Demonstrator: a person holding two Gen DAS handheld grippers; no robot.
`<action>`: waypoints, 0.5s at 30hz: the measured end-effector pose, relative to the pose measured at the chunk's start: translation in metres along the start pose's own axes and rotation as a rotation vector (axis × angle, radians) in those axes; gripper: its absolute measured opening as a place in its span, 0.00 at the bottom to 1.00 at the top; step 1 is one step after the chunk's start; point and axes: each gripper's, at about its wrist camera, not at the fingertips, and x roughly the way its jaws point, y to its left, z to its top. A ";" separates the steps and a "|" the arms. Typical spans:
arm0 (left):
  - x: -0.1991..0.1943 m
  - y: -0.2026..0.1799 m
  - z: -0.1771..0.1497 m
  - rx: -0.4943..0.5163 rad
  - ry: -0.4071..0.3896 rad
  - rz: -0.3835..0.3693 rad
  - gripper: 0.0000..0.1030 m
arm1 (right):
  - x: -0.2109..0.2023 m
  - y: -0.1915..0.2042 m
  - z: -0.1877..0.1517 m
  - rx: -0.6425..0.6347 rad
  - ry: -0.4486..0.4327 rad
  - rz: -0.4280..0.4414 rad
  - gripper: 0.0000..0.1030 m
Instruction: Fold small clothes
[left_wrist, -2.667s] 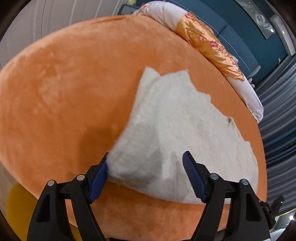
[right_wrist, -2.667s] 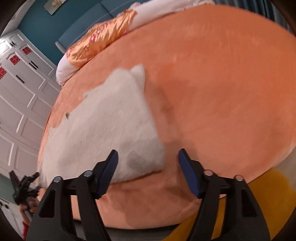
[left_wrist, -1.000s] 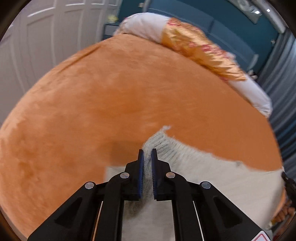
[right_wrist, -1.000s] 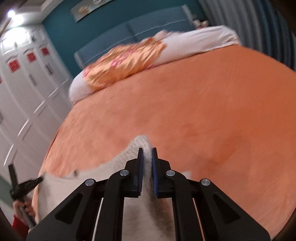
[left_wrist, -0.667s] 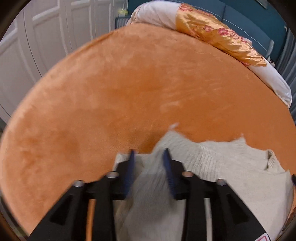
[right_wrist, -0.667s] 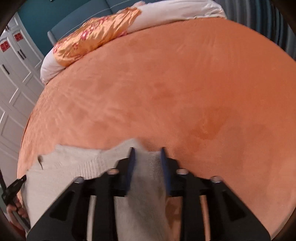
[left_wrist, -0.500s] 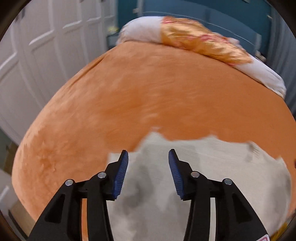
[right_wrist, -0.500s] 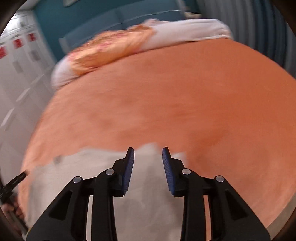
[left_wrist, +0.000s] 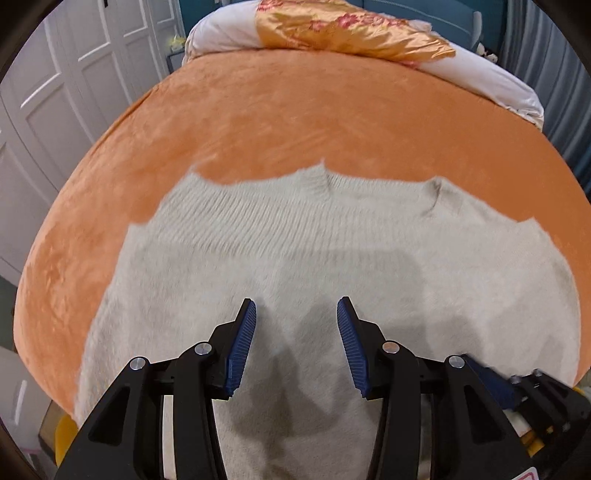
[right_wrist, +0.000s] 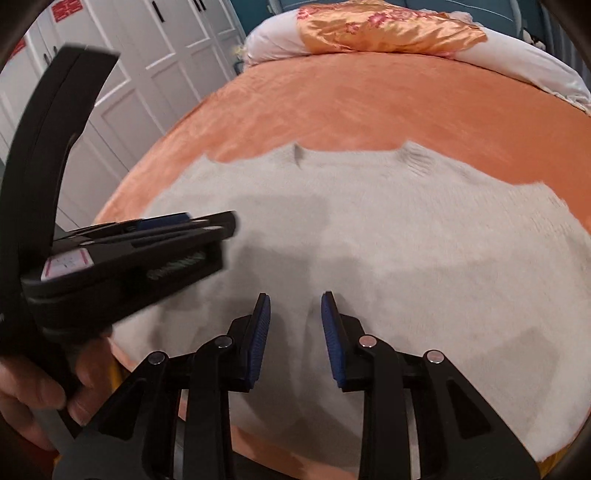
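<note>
A cream knitted sweater (left_wrist: 332, 258) lies flat on the orange bedspread (left_wrist: 258, 122), its neckline on the far side and a ribbed band across its upper part. My left gripper (left_wrist: 295, 306) hovers open over the sweater's near middle, with nothing between its blue pads. In the right wrist view the sweater (right_wrist: 406, 229) fills the middle. My right gripper (right_wrist: 295, 299) hangs just above it with its jaws closing on nothing. The left gripper (right_wrist: 221, 223) shows side-on at the left, held by a hand (right_wrist: 37, 387).
A white quilt with a gold flowered cover (left_wrist: 351, 26) lies along the far edge of the bed. White wardrobe doors (left_wrist: 74, 74) stand to the left, close to the bed's edge. Bare orange bedspread stretches beyond the sweater.
Both grippers were shut on the sweater's edge near the far side. They have let go, opened and drawn back toward the near side; the sweater now lies spread beneath them.
</note>
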 end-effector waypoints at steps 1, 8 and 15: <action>0.003 0.003 -0.002 -0.007 0.012 0.004 0.44 | -0.002 -0.007 -0.002 0.014 -0.001 -0.011 0.24; 0.006 0.012 -0.015 0.009 0.028 0.031 0.45 | -0.018 -0.055 -0.005 0.104 -0.015 -0.084 0.14; 0.006 0.011 -0.020 0.035 0.025 0.049 0.45 | -0.030 -0.092 -0.016 0.165 -0.033 -0.132 0.13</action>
